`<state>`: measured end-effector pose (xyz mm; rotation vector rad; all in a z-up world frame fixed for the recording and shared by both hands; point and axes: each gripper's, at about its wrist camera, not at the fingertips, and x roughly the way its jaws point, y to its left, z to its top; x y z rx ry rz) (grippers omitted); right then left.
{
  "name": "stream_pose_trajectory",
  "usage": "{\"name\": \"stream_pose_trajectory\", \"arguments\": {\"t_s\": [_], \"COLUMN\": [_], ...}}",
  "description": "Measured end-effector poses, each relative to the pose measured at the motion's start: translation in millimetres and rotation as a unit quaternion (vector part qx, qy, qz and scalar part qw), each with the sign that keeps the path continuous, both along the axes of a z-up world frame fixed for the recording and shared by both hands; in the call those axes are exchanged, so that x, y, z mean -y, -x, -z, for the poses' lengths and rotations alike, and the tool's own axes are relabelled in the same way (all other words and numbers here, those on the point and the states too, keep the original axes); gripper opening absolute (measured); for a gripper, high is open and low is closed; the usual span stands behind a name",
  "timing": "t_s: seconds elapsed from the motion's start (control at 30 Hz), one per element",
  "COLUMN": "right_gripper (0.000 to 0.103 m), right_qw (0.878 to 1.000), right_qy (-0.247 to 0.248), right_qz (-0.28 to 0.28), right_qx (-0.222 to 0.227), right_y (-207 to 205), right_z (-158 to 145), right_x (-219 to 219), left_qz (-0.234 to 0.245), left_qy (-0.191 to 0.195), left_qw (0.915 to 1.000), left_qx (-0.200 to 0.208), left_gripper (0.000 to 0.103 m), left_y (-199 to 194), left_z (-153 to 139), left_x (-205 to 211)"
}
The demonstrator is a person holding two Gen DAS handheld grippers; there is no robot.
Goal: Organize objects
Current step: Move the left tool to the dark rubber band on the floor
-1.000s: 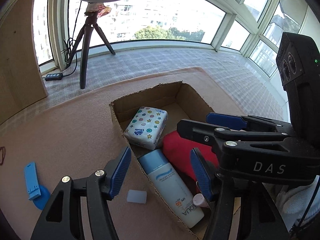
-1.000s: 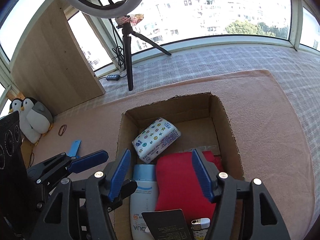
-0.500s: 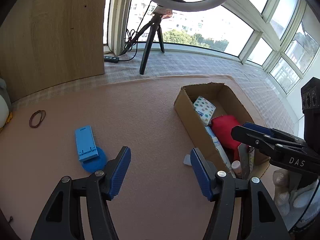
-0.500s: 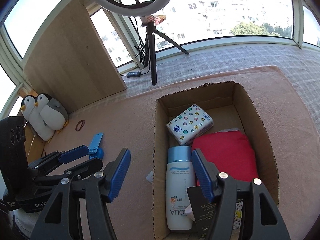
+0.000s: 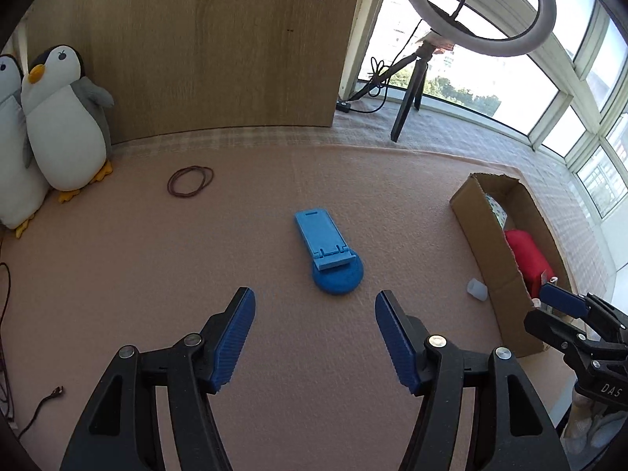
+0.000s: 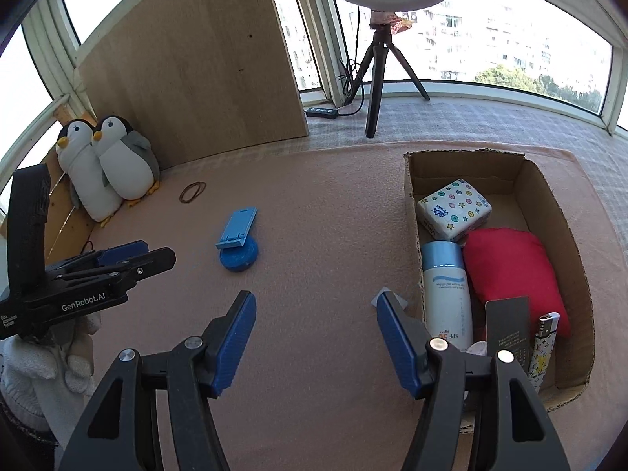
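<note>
From your left wrist view, your left gripper (image 5: 315, 335) tilts down at the pink mat (image 5: 157, 274), and its fingers are spread with nothing between them. The blue phone stand (image 5: 327, 249) lies flat just ahead of the tips, a bit right of the middle. Bare mat lies all around it. The cardboard box (image 5: 484, 255) sits far to the right.

From your right wrist view, your right gripper (image 6: 316, 335) also tilts down, fingers apart and empty. The box wall stands just beside the right finger (image 6: 396, 345). A small clear cap (image 6: 382, 294) peeks out behind that fingertip. The phone stand lies ahead to the left, well apart.
</note>
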<state>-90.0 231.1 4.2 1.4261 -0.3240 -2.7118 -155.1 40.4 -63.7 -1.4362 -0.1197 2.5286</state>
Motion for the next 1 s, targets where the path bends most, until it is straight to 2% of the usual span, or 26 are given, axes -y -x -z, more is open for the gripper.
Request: {"name": "stream_pose_trajectory", "arguments": {"t_s": [0.2, 0.4, 0.6, 0.77, 1.0], "right_gripper": [0.060, 0.060, 0.060, 0.060, 0.060], "right_qw": [1.000, 1.000, 0.999, 0.998, 0.995], "right_qy": [-0.004, 0.004, 0.014, 0.028, 0.026], "right_qz": [-0.011, 0.002, 0.030, 0.053, 0.085], "right_qx": [-0.001, 0.003, 0.010, 0.023, 0.036], "right_y": [-3.6, -3.7, -8.7, -18.6, -30.1], "right_z": [-3.3, -1.6, 5.6, 11.1, 14.8], "right_x": [25.3, 32.8, 24.2, 8.4, -10.7], "left_qz": [-0.034, -0.044, -0.029, -0.027, -0.028], "left_qy": [-0.012, 0.000, 0.019, -0.020, -0.006], "left_qw": [0.9993, 0.9989, 0.9992, 0.9983, 0.9973], "left_qx": [0.006, 0.013, 0.018, 0.049, 0.067], "left_gripper": [0.067, 0.066, 0.059, 0.054, 0.052], "left_y": [25.9, 69.9, 116.9, 156.8, 191.5], "left_z": [2.8, 12.8, 26.9, 46.9, 69.0], "left_x": [51.3, 85.2, 89.7, 96.0, 98.6]}}
